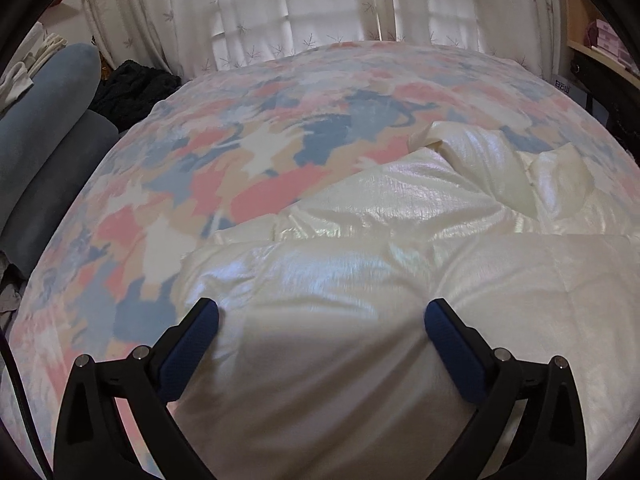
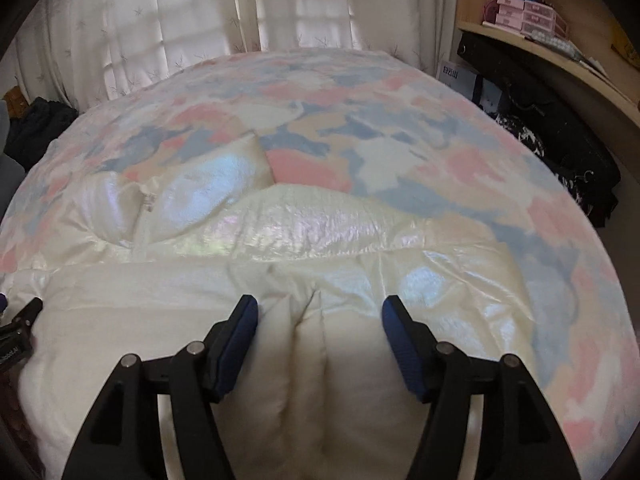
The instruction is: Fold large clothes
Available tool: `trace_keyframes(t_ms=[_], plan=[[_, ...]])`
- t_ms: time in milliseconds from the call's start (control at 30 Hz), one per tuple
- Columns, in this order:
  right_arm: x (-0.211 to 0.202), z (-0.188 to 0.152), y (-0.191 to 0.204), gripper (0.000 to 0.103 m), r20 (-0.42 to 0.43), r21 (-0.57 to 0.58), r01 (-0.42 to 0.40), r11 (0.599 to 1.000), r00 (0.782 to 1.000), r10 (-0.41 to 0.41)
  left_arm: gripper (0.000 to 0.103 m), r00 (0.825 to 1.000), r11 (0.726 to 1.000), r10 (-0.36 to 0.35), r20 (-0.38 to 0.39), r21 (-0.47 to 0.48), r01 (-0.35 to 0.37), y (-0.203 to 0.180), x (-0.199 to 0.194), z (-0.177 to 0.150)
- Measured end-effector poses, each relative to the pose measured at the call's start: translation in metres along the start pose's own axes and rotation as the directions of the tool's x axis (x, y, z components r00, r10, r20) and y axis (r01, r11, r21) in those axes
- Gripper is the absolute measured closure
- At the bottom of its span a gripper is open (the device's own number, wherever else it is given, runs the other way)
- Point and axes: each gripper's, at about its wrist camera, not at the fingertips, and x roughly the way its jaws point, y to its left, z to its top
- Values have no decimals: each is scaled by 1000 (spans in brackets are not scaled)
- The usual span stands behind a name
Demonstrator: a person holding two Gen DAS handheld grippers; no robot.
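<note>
A cream-white padded jacket (image 1: pixel 360 240) with a glossy, pearly sheen is spread on a bed covered by a bedspread (image 1: pixel 240 160) patterned in pink, blue, beige and white. The jacket's shell is quilted into puffy sections divided by stitched seams, and fine wrinkles are seen across its shiny upper band. The near part of the garment appears more matte and is laid as a broad fold across the front of both views. In the right wrist view the jacket (image 2: pixel 280 240) is seen with a zipper running between two puffed panels at its far left, and a deep crease is formed in the fabric nearest the camera.

The left tongs (image 1: pixel 322 316) are spread wide, with the blue pads (image 1: pixel 188 352) resting on or just above the near fold of the jacket; no fabric is pinched between them. The right tongs (image 2: pixel 320 312) are likewise spread, set on either side of the crease, and whether the pads (image 2: pixel 236 344) touch the fabric cannot be told.

Beyond the bed, pale curtains (image 1: pixel 300 12) with a small leaf print are hung. A wooden shelf (image 2: pixel 540 48) is seen at the right, on which pink stacked drawer boxes (image 2: pixel 524 16) are kept; their contents cannot be made out. Dark bags (image 2: pixel 560 132) are piled beneath the shelf. Blue-grey cushions (image 1: pixel 44 128) lie left of the bed.
</note>
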Motion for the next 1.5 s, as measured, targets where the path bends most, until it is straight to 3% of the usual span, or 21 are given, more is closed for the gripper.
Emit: trace_keyframes(t_ms=[167,267,400,567,1033,1267,1500], plan=[[-39,-6,20,39,54,-28,-55,998,997,56,1,999,999,-37,31,12,37,5,-38,-16],[-53,-22,43,39,57,-97,-83,992,994,89,1,999,998,-49,2,26,49,7,-48,-37],[-40,-54,60,39,15,-205,-22,979,1000,26,1,999,999,-21,-43,42,23,16,-40,-61],[-39,-62,31,39,-17,-128,-38,991,999,36,1,998,1000,-26,-59,-15,25,35,-44,-66],[-111,-78,-4,34,6,-44,-136,990,991,136,1,998,998,-61,19,15,61,50,-129,-80],[-151,-103,-28,26,14,-9,-177,984,984,177,1,997,996,-58,48,65,55,67,-186,-113],[-188,-137,-53,26,13,4,-195,981,981,195,1,997,995,-47,60,88,41,92,-233,-156]])
